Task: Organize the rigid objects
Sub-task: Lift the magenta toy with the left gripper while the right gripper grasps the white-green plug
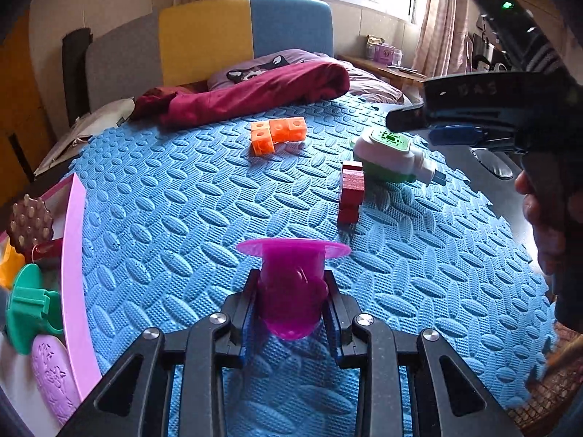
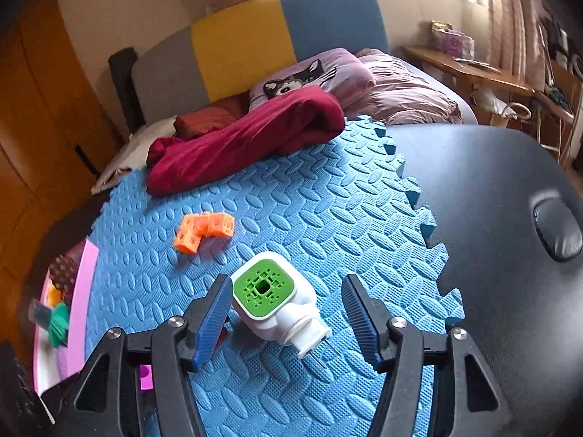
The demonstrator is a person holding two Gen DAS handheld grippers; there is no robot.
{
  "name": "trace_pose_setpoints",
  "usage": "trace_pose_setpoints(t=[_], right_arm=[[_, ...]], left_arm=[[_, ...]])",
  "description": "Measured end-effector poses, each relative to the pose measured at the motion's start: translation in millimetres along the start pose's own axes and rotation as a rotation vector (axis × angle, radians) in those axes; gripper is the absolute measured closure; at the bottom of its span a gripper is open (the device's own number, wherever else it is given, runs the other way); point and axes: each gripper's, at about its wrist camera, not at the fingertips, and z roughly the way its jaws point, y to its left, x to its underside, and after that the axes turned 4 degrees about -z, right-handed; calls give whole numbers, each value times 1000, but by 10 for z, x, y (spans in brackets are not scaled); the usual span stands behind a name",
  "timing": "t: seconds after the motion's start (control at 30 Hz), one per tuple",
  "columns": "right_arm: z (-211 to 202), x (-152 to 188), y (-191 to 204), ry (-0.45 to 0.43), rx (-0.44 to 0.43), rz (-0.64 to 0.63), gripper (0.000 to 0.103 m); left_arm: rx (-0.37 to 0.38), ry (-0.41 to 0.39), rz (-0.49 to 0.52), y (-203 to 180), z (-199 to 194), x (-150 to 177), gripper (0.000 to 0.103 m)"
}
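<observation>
In the left wrist view the left gripper (image 1: 291, 291) has its fingers (image 1: 245, 304) closed narrow on the body of a purple flanged piece (image 1: 291, 284), whose flat rim points away over the blue mat (image 1: 182, 200); its underside is hidden by the fingers. Beyond the purple piece on the mat lie a red block (image 1: 351, 191) and, touching it on the far right, a white-and-green plug (image 1: 391, 156); orange cubes (image 1: 278, 133) sit farther off, to the left of the plug. Left of the purple piece a pink tray (image 1: 74, 255) is cut off by the frame edge, holding a green piece (image 1: 31, 307), a brown studded disc (image 1: 31, 224) and a lilac oval (image 1: 54, 378), all only partly seen. The right gripper (image 1: 419, 125) hangs above the plug, a hand (image 1: 539, 211) behind it, its far finger hidden. In the right wrist view the right gripper (image 2: 288, 322) stands wide with the plug (image 2: 277, 302) between the fingers (image 2: 213, 322); no earlier frame shows whether pads touched it, and now neither presses it. The cubes (image 2: 204, 231) lie beyond the plug to the left, the tray (image 2: 82, 284) further left, blurred. A dark padded surface (image 2: 510, 218) lies right of the plug.
</observation>
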Motion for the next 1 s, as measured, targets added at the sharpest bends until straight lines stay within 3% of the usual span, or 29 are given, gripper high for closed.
trace_pose_setpoints(t=[0.53, 0.57, 0.63, 1.0], right_arm=[[337, -14, 306, 106, 113, -258, 33], [383, -31, 284, 110, 123, -258, 34], [413, -37, 215, 100, 119, -223, 49], [424, -27, 156, 89, 108, -190, 50]], left_arm=[[23, -17, -25, 53, -54, 60, 72], [24, -17, -27, 57, -57, 61, 72], [28, -18, -31, 63, -60, 62, 72], [29, -16, -35, 69, -72, 63, 72]])
